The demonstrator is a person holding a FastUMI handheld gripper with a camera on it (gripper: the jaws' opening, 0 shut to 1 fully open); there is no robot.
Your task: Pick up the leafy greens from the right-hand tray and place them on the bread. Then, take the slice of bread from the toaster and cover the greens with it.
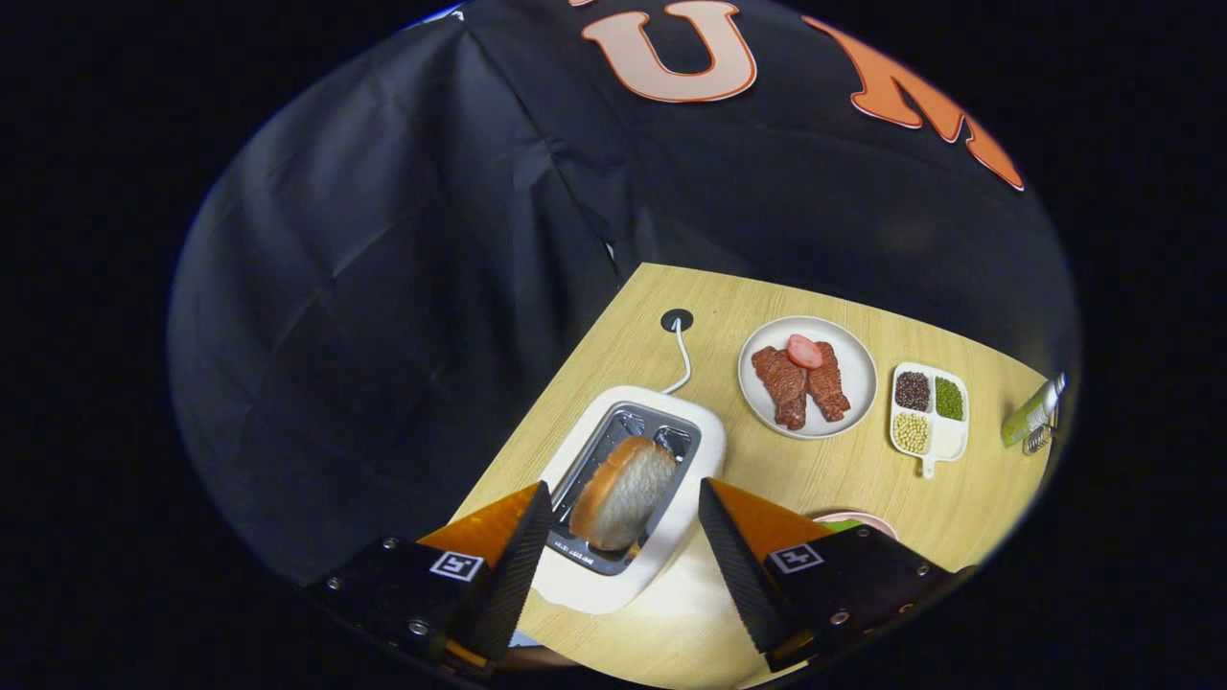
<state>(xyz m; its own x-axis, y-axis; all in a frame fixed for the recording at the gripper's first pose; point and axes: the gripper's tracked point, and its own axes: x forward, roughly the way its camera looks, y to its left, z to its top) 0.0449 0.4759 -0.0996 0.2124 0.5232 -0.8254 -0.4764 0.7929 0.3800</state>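
My gripper (625, 537) hangs above the near left part of the wooden table (824, 470), its jaws spread wide and holding nothing. Between my two fingers, a little beyond their tips, sits the white toaster (685, 479), its cord (682, 359) running away from me to a dark round port (677, 320) in the tabletop. A slice of bread (623, 491) stands upright in the toaster's slot, its browned crust toward my left finger and its pale crumb face toward my right. Neither finger touches the bread or the toaster.

Farther off and to the right of the toaster lies a white round plate (853, 359) carrying two pieces of dark red meat (800, 383) with a pink slice of sausage (804, 352) resting across their far ends. Right of that plate is a small white divided dish (944, 441) with dark, green and pale beans in separate compartments. At the far right a green-handled tool (1033, 414) lies on the table.

Just behind my right finger a pink rim (868, 518) peeks out with a sliver of something green (842, 524) inside it; I cannot tell what that is, as my finger hides most of it.
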